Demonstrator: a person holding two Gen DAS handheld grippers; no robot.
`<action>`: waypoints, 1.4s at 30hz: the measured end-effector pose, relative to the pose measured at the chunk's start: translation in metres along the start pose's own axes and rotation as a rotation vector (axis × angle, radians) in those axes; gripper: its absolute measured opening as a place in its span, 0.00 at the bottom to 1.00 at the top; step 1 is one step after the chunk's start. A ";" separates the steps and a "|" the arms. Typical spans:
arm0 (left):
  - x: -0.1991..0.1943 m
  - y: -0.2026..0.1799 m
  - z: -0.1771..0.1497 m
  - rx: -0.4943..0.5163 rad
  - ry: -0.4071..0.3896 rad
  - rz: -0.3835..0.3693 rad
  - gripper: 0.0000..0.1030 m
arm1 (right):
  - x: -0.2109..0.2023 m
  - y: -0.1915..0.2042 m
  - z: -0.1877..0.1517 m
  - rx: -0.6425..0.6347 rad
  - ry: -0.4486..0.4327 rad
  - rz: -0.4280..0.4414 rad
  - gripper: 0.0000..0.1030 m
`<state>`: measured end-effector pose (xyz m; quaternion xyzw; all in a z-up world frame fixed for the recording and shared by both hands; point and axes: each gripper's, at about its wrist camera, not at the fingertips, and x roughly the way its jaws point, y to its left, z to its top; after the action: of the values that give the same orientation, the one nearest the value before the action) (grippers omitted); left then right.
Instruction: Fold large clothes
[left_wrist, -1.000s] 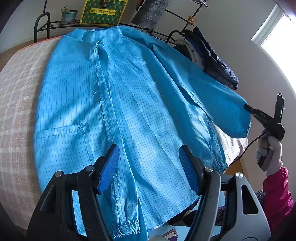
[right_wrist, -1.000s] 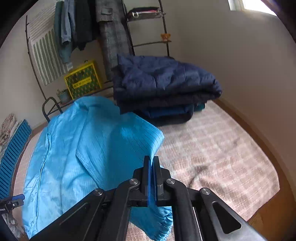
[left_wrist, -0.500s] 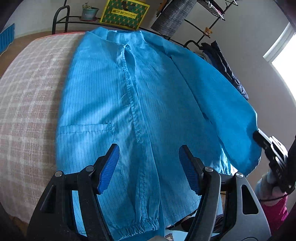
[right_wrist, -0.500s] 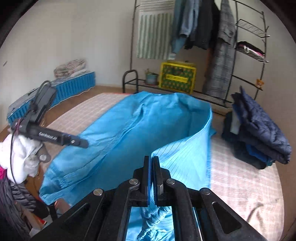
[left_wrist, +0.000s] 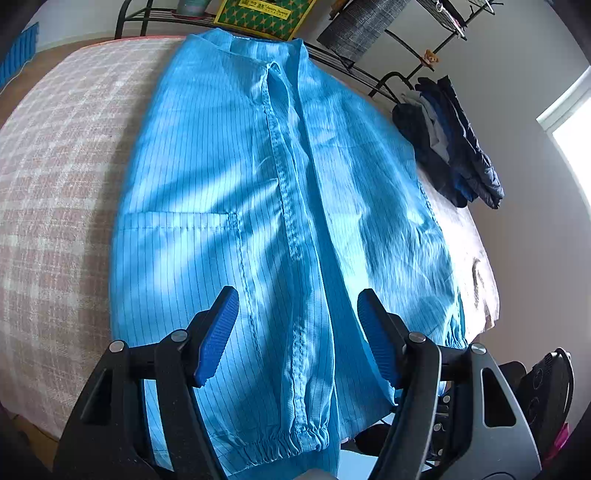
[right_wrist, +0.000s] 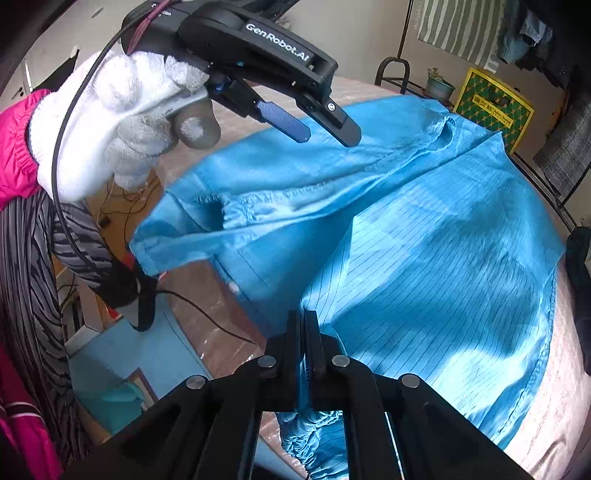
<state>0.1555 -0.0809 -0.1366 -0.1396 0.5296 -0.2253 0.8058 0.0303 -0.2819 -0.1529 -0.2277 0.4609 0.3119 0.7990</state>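
A large blue pinstriped coat (left_wrist: 258, 192) lies front up on a bed with a pink checked cover (left_wrist: 48, 177). Its left sleeve is folded in along the front, cuff (left_wrist: 280, 439) at the near edge. My left gripper (left_wrist: 297, 334) is open and empty, hovering above the coat's hem. My right gripper (right_wrist: 304, 332) is shut on the right sleeve of the coat (right_wrist: 424, 266), carried over the coat's body, with the gathered cuff (right_wrist: 314, 432) hanging below the jaws. The left gripper (right_wrist: 314, 125) shows open in the right wrist view, held by a white-gloved hand.
A stack of folded dark jackets (left_wrist: 454, 147) sits at the bed's far right. A metal rack (left_wrist: 369, 74) with a yellow-green crate (left_wrist: 266, 14) and a potted plant stands behind the bed. Cables and a blue box (right_wrist: 140, 362) lie on the floor by the bed's edge.
My right gripper has swung the sleeve from the coat's right side across over its body. The left gripper stayed open and shifted slightly over the hem.
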 end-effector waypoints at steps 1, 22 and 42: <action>0.002 -0.002 -0.002 0.006 0.009 -0.004 0.67 | -0.001 -0.002 -0.004 0.006 0.009 -0.001 0.00; 0.009 -0.091 -0.048 0.145 0.055 -0.136 0.67 | -0.072 -0.239 -0.039 0.756 -0.312 0.192 0.51; 0.088 -0.184 -0.098 0.469 0.082 0.075 0.08 | 0.034 -0.366 -0.018 0.921 -0.210 0.171 0.26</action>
<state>0.0556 -0.2824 -0.1598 0.0803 0.4999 -0.3175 0.8018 0.2923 -0.5403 -0.1635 0.2215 0.4849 0.1613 0.8305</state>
